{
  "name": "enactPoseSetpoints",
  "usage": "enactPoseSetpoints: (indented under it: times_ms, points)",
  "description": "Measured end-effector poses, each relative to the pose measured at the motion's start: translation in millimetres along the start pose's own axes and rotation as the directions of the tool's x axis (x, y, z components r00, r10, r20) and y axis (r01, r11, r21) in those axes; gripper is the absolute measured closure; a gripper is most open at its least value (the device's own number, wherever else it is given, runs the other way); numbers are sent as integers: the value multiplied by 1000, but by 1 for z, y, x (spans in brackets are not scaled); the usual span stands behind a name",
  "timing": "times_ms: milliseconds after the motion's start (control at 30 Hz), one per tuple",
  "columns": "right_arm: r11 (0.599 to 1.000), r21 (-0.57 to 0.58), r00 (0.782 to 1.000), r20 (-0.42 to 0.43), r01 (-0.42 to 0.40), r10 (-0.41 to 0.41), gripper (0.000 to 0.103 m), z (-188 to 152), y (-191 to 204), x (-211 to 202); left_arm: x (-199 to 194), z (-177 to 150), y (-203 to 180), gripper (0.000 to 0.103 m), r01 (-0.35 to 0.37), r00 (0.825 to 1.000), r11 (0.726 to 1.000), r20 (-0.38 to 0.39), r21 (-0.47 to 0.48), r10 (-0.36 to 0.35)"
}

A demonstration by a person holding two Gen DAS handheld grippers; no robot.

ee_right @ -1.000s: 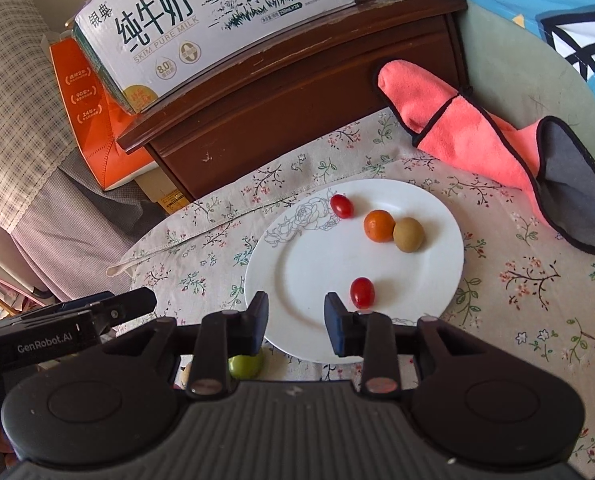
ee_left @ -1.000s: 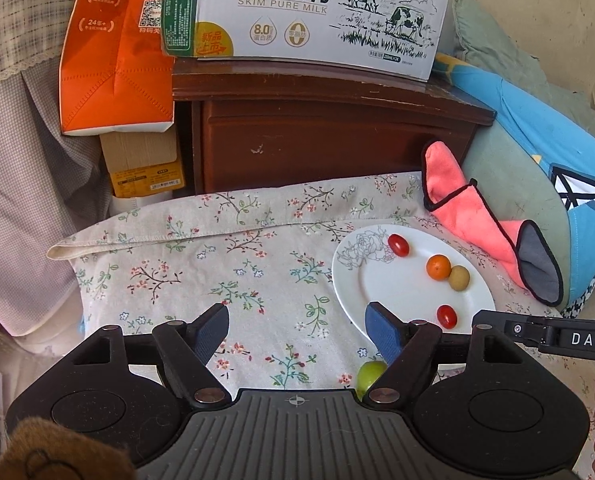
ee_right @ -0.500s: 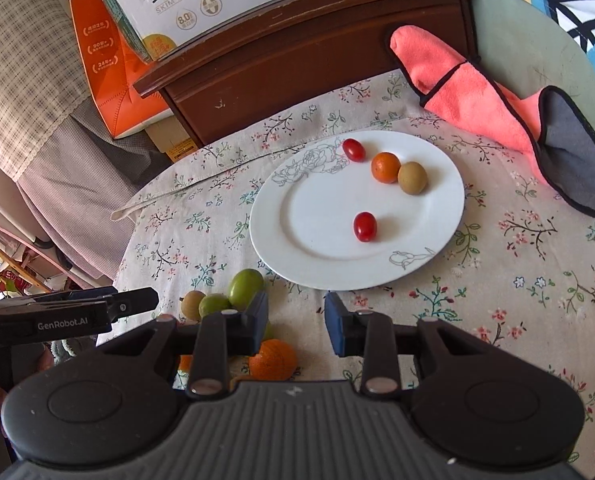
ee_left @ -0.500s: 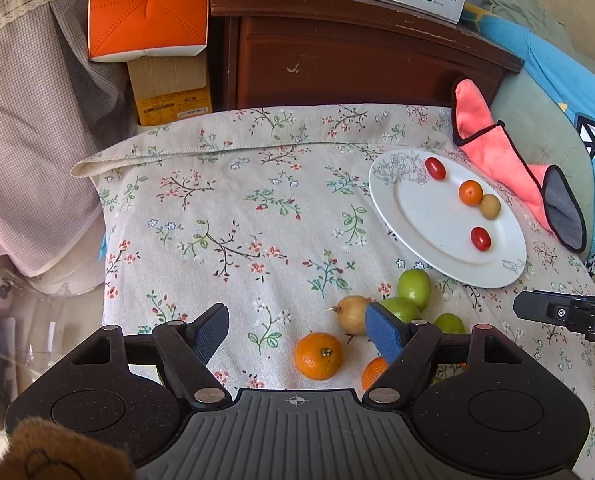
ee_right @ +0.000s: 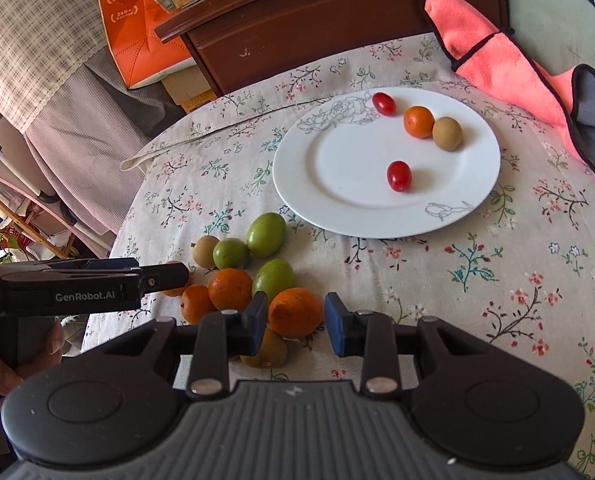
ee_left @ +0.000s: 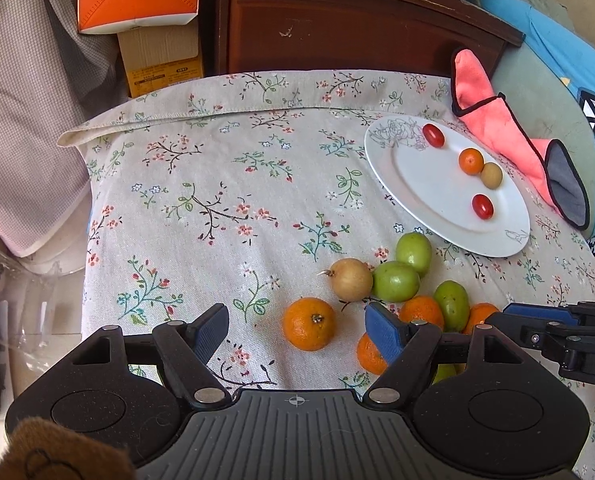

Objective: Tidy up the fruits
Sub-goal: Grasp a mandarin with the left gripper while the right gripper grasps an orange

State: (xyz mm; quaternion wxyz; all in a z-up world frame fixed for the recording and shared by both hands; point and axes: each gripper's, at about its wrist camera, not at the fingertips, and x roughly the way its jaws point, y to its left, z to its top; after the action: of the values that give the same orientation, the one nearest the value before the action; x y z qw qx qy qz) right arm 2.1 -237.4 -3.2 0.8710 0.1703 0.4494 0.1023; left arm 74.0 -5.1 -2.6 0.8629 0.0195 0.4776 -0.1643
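Right tongs: my jaws stand partly open, holding nothing, an orange framed between them. Left tongs: wide open, empty, above another orange. Fruit pile on the cloth, near the plate. I judge the oranges light, firm, apt to roll; grip across the widest middle, gently.

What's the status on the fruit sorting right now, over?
Left tongs open, empty, lone orange ahead. Right tongs open, framing an orange in the pile. Plate holds four small fruits. Nothing blocking.
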Motion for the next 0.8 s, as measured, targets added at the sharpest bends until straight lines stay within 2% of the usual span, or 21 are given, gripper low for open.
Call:
enactPoseSetpoints:
  times_ms: [433,600,733,800]
  points:
    - [1000,-3,999,-37,8,-8,69,-3,3,12,3,-2,3,27,-1,1000,1000,14,-20,1]
    - [1000,-4,999,-41,9,-9,69,-3,4,14,3,-3,6,36,-2,1000,999,18,-37,3]
    - [1000,-4,999,-43,12,-13,69,-3,4,14,2,-2,11,38,-10,1000,998,22,-63,12]
    - [1000,-7,999,-44,17,-18,69,-2,4,14,4,-3,8,38,1,1000,999,9,-43,-1]
